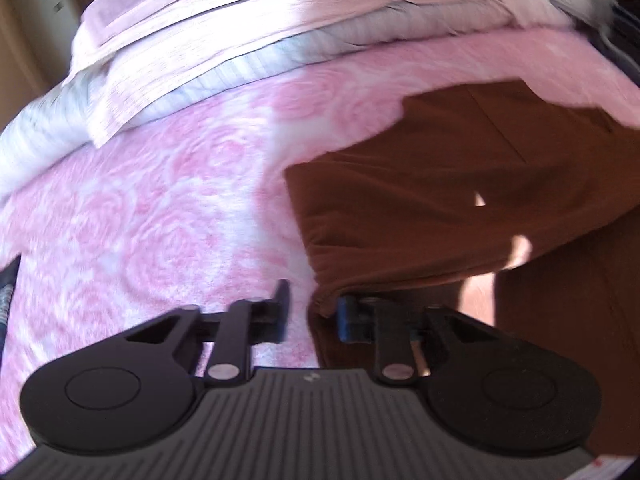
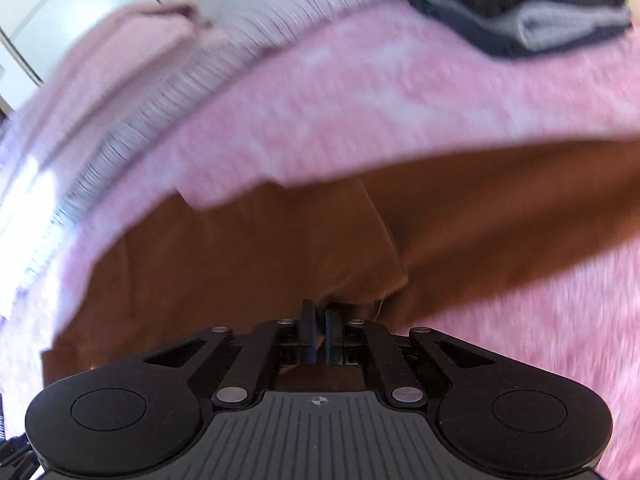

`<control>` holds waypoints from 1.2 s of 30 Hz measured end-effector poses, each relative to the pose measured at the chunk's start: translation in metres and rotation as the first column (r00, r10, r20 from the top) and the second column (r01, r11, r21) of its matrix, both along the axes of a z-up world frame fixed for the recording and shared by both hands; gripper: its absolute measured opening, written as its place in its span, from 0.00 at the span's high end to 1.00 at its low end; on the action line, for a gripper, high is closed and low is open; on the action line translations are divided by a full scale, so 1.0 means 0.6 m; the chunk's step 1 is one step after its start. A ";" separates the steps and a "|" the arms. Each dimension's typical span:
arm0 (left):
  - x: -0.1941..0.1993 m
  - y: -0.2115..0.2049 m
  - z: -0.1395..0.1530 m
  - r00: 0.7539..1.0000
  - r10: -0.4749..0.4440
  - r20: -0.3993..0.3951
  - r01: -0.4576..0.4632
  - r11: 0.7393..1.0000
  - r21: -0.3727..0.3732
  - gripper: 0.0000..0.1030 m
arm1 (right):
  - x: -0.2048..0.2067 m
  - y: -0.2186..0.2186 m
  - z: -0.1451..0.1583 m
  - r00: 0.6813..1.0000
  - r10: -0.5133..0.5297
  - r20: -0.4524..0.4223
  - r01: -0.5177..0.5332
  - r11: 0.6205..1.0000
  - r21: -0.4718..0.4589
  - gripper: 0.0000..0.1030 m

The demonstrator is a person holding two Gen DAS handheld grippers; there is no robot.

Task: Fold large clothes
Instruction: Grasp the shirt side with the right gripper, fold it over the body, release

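A large brown garment (image 1: 440, 184) lies spread on a pink rose-patterned bedspread (image 1: 140, 220). In the left wrist view my left gripper (image 1: 314, 316) straddles the garment's near corner. The cloth rests against the blue-padded right finger, and a strip of pink bedspread shows between it and the left finger, so the jaws stand apart. In the right wrist view the same brown garment (image 2: 260, 248) fills the middle. My right gripper (image 2: 320, 316) has its fingers nearly together, with brown fabric puckered at their tips.
Folded pink and grey-striped bedding (image 1: 240, 40) is stacked along the far side of the bed. A pile of folded dark blue and grey clothes (image 2: 520, 12) sits at the back right. A pale wall or cabinet (image 2: 80, 12) stands behind at the left.
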State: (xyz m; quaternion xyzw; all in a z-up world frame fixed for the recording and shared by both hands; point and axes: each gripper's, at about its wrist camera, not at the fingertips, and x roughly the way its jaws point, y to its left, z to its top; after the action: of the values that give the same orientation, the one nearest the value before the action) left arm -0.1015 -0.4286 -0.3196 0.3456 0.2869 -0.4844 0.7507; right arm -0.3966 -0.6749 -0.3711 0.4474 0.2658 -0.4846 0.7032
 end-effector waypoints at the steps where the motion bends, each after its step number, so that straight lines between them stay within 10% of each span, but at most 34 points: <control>1: -0.003 0.002 -0.003 1.000 -0.004 0.013 0.004 1.000 0.013 0.82 | -0.004 0.001 -0.009 1.000 -0.008 0.015 0.008 1.000 0.022 1.00; 8: 0.008 0.013 -0.019 0.999 0.030 0.010 -0.031 0.996 0.083 0.69 | -0.050 -0.009 0.008 0.993 -0.065 0.097 0.058 0.996 0.073 0.89; 13: 0.021 0.027 -0.006 0.995 0.102 -0.008 -0.100 0.987 0.127 0.59 | -0.180 -0.004 0.029 0.975 -0.216 0.049 0.214 0.975 0.056 0.64; 19: 0.062 0.067 0.009 0.957 0.291 -0.008 -0.284 0.939 0.194 0.61 | -0.438 0.009 0.015 0.787 -0.599 0.148 0.595 0.800 0.073 0.64; 24: 0.057 0.084 0.031 0.923 0.381 -0.058 -0.366 0.914 0.176 0.61 | -0.530 -0.007 -0.017 0.661 -0.668 0.342 0.667 0.732 0.141 0.64; 28: 0.026 0.074 0.035 0.907 0.400 -0.131 -0.380 0.912 0.154 0.61 | -0.515 -0.035 -0.036 0.674 -0.670 0.311 0.670 0.732 0.123 0.65; 29: 0.013 0.070 0.037 0.908 0.394 -0.142 -0.374 0.916 0.147 0.61 | -0.515 -0.041 -0.039 0.664 -0.680 0.310 0.682 0.721 0.121 0.71; 30: 0.003 0.064 0.039 0.910 0.386 -0.151 -0.367 0.920 0.140 0.61 | -0.515 -0.044 -0.043 0.656 -0.693 0.299 0.693 0.710 0.123 1.00; 32: -0.010 0.057 0.044 0.914 0.370 -0.165 -0.353 0.927 0.123 0.61 | -0.511 -0.057 -0.046 0.655 -0.698 0.288 0.694 0.707 0.134 0.99; 36: -0.013 0.056 0.060 0.911 0.366 -0.189 -0.354 0.930 0.094 0.61 | -0.477 -0.072 0.025 0.747 -0.648 0.145 0.655 0.755 0.001 0.99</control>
State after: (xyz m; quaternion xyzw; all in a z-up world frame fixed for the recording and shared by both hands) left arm -0.1093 -0.3950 -0.2836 0.2571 0.4346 -0.3619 0.7836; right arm -0.6829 -0.7181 -0.3560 0.5263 0.0320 -0.6740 0.5174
